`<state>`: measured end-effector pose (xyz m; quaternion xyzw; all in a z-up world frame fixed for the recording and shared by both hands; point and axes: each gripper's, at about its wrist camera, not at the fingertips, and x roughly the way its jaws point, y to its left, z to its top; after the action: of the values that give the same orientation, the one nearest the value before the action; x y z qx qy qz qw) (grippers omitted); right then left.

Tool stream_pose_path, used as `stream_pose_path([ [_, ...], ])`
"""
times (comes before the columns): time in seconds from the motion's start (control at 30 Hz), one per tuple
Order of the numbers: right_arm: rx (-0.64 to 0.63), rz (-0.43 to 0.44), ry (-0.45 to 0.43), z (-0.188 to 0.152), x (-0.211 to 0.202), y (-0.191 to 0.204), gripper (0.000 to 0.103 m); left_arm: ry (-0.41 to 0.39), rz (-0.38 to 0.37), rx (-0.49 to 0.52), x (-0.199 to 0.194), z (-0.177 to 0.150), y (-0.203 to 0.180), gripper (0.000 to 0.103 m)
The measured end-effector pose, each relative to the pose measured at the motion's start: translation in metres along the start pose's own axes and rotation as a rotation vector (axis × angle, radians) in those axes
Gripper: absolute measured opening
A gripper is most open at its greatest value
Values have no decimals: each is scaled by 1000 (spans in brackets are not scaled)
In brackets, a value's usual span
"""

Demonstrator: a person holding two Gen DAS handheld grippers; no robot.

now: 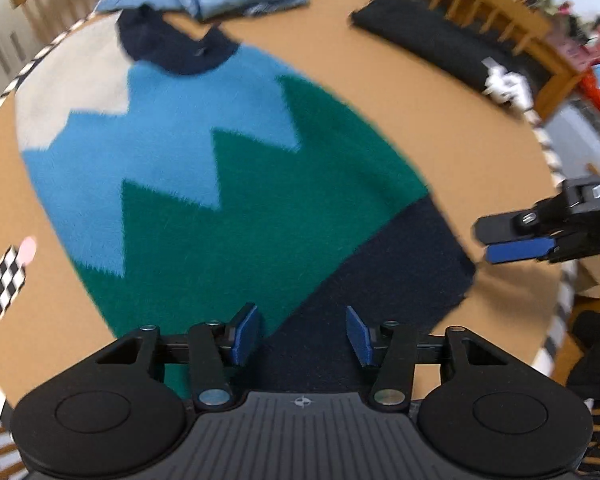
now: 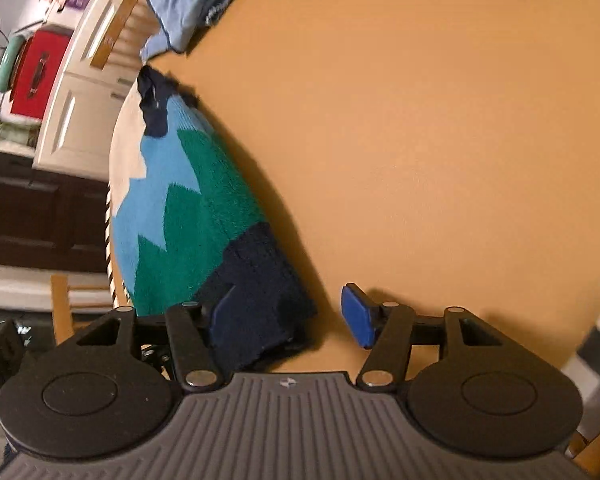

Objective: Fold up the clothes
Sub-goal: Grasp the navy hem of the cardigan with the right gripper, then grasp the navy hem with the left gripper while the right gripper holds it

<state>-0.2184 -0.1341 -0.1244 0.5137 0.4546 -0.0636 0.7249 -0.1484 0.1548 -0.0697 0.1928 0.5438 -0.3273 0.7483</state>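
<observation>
Fuzzy sweater (image 1: pixel 204 184) hem could slip or bunch, since both the left gripper (image 1: pixel 302 334) and right gripper (image 2: pixel 288 318) stand spread, pinching nothing.

White letters stand on the black body of the right hand-held gripper (image 1: pixel 488 240) at the right edge of the left wrist view; they begin with "D" and the rest is cut off and blurred. A white print on the folded black garment (image 1: pixel 440 44) near the counter's far right edge is too smeared to read.
</observation>
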Motion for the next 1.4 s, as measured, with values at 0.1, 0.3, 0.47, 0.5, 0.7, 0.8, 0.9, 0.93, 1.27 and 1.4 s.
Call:
stream_pose_path([
  [0.1,-7,55,78,5,7,-7,61,5,17,-49,3,-4,9,40],
  [0.3,-15,165,271,12,27,-5,62,31,45,-110,1,-7,21,31],
  [0.47,-48,176,364,10,26,0,62,33,44,-146,-5,-10,28,30],
  [0.5,-49,178,379,11,28,0,62,35,40,-156,-5,-9,31,29],
  [0.7,-52,186,446,9,38,7,65,50,12,-219,-6,-5,43,23],
  [0.8,-25,197,451,9,44,10,66,51,22,-202,-5,-3,39,23],
  [0.9,-57,196,445,5,49,18,60,52,23,-198,-3,-2,39,23],
  [0.93,-72,178,434,3,48,20,47,52,23,-197,-3,-2,39,23],
  [1.27,-198,145,318,-6,11,34,19,37,-51,-261,-16,-4,51,44],
  [1.4,-213,148,340,-2,6,43,19,-12,-45,-341,-42,-28,62,75],
])
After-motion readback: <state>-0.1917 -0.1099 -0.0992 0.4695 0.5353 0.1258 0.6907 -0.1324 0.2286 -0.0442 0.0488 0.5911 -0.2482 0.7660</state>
